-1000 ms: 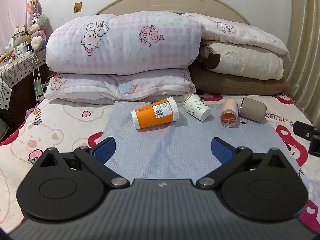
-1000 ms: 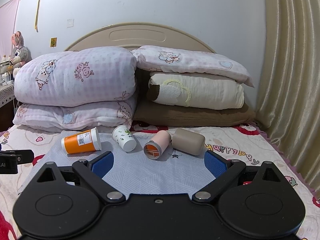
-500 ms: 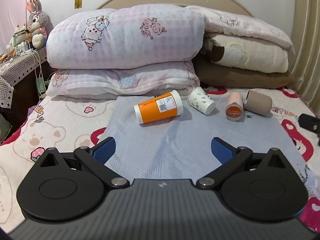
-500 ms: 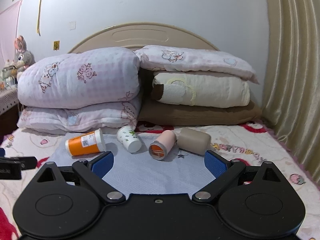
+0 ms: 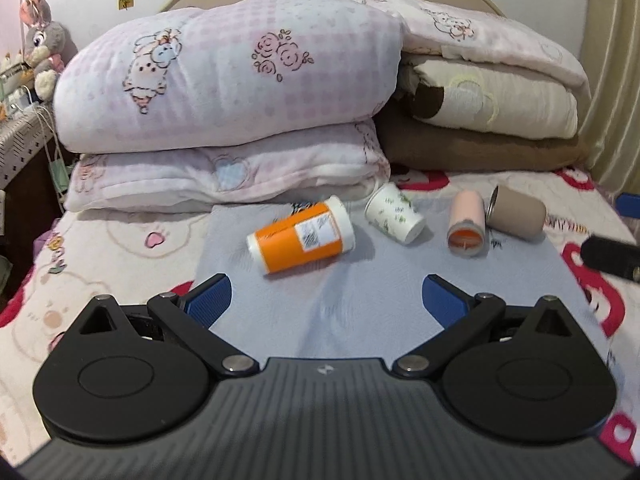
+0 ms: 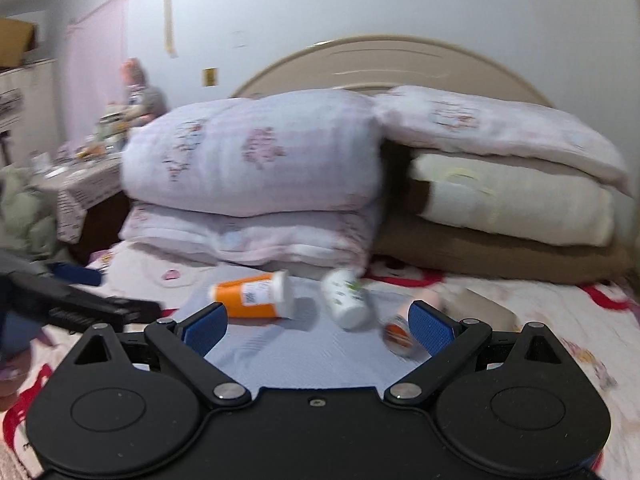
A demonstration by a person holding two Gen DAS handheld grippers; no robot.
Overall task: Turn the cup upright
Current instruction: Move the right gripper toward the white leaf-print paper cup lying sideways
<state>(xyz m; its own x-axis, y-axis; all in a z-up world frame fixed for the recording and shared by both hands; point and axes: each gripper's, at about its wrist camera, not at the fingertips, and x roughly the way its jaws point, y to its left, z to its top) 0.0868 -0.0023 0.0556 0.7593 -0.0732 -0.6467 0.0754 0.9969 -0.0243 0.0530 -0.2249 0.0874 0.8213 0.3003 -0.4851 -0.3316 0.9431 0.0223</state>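
Four cups lie tipped on a grey cloth (image 5: 360, 312) while left claw (image 5: 326, 300) and right claw (image 6: 318, 326) hover open, empty.

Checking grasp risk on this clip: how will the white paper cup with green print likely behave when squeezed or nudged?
The white paper cup lies on its side on the grey cloth, so a nudge would probably roll it in a curve, since it tapers. It looks thin-walled and light, so a firm squeeze may dent it.
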